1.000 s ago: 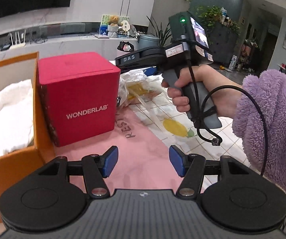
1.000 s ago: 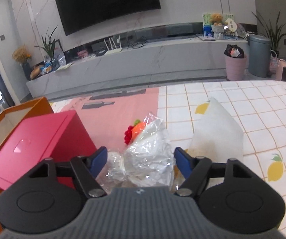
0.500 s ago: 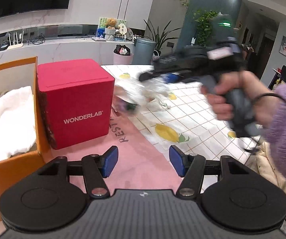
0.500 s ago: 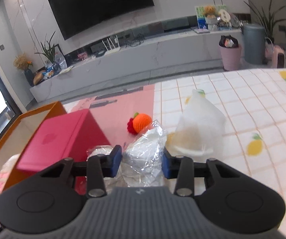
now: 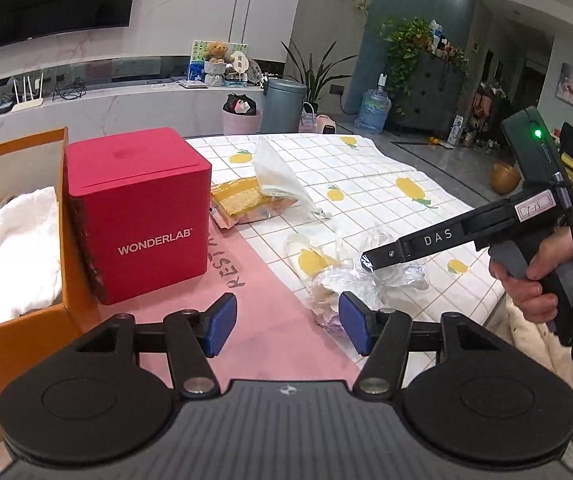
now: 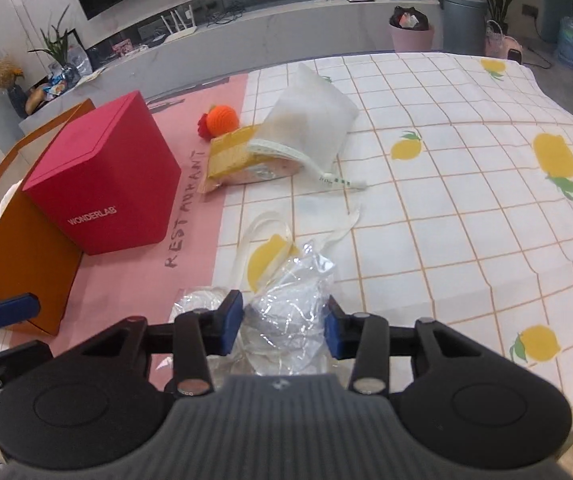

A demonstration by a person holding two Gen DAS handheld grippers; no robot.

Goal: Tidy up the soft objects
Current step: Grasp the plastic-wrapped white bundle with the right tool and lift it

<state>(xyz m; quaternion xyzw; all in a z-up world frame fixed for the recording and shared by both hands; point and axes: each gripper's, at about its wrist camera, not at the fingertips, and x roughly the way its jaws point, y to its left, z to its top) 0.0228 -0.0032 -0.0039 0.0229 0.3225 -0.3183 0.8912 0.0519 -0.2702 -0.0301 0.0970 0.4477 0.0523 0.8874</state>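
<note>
We cannot tell what the crumpled clear plastic bag (image 6: 290, 312) holds; its lower part disappears behind the right gripper (image 6: 284, 326) body, and whether the pads actually press it is unclear. In the left wrist view the left gripper (image 5: 286, 322) covers the near edge of the pink mat (image 5: 270, 320). The orange box (image 5: 18, 336) runs off the left edge, and the white soft bundle (image 5: 14, 248) inside it is cut there too. The red cube (image 6: 102, 176) hides part of that box. The white mesh pouch (image 6: 310, 116) overlaps the yellow packet (image 6: 232, 156), whose printing we cannot read.
</note>
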